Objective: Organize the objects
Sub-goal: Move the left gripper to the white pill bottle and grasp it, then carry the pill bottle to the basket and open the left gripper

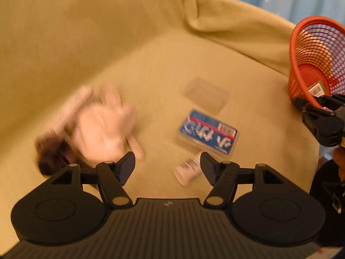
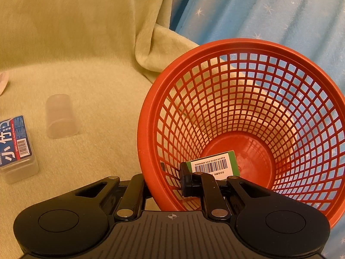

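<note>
My left gripper (image 1: pixel 167 165) is open and empty above the yellow-green cloth. A small white bottle (image 1: pixel 188 171) lies just ahead between its fingers. A blue-labelled clear box (image 1: pixel 208 132) lies beyond it, and a clear plastic cup (image 1: pixel 206 93) lies further back. A pink plush toy (image 1: pixel 103 127) and a dark object (image 1: pixel 50 154) lie to the left, blurred. My right gripper (image 2: pixel 166 181) is shut on the rim of the tilted red mesh basket (image 2: pixel 237 116). A green box with a barcode (image 2: pixel 213 165) lies inside the basket.
The blue-labelled box (image 2: pixel 16 149) and clear cup (image 2: pixel 61 116) lie left of the basket in the right wrist view. A blue starred curtain (image 2: pixel 269 10) hangs behind. The cloth (image 1: pixel 129 43) rises in folds at the back.
</note>
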Demonstrator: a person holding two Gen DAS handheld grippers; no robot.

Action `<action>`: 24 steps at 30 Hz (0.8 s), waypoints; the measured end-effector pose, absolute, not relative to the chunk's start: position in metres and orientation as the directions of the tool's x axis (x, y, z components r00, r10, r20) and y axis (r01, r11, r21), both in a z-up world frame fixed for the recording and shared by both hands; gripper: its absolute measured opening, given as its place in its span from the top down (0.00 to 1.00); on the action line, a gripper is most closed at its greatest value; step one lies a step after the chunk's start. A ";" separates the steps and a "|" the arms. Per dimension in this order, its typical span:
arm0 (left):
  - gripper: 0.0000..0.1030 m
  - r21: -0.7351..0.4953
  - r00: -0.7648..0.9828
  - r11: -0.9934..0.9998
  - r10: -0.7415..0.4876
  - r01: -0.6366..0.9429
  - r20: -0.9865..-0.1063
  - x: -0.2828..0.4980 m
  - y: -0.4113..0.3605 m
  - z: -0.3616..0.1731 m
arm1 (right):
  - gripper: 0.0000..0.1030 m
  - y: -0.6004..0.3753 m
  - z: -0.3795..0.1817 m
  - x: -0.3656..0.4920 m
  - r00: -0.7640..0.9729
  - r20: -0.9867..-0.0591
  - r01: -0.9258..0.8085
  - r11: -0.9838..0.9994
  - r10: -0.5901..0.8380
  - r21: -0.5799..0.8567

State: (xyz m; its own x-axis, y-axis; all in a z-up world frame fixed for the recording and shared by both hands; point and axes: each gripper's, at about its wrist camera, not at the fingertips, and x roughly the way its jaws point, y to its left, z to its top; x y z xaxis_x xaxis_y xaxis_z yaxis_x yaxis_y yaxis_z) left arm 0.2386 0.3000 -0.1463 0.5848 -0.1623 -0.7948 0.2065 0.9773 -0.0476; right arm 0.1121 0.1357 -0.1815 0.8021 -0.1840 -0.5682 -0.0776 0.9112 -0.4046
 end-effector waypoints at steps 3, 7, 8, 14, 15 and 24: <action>0.40 -0.076 0.578 0.981 -0.168 0.180 -0.799 0.236 0.288 -0.158 | 0.90 0.135 -0.182 0.112 0.802 -0.569 -0.079 0.912 -0.182 -0.403; 0.40 -0.079 0.587 0.988 -0.141 0.130 -0.797 0.245 0.273 -0.168 | 0.90 0.134 -0.181 0.110 0.802 -0.570 -0.080 0.913 -0.179 -0.400; 0.40 -0.075 0.588 0.990 -0.129 0.116 -0.798 0.247 0.272 -0.170 | 0.90 0.134 -0.181 0.110 0.802 -0.570 -0.080 0.913 -0.179 -0.400; 0.55 -0.019 0.577 0.993 -0.085 0.119 -0.812 0.248 0.274 -0.176 | 0.90 0.132 -0.180 0.108 0.802 -0.572 -0.083 0.915 -0.173 -0.394; 0.57 -0.018 0.577 0.991 -0.091 0.131 -0.812 0.245 0.275 -0.177 | 0.90 0.132 -0.180 0.108 0.802 -0.571 -0.084 0.915 -0.174 -0.396; 0.60 0.011 0.575 0.971 -0.133 0.240 -0.807 0.219 0.290 -0.177 | 0.89 0.128 -0.177 0.105 0.802 -0.571 -0.084 0.913 -0.175 -0.398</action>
State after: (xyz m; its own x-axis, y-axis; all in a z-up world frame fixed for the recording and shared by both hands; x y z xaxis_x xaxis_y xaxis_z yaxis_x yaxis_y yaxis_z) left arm 0.2192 0.2898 -0.1770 0.5748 -0.1331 -0.8074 0.2403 0.9706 0.0111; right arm 0.1053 0.1283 -0.1773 0.8017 -0.1752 -0.5714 -0.0841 0.9135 -0.3981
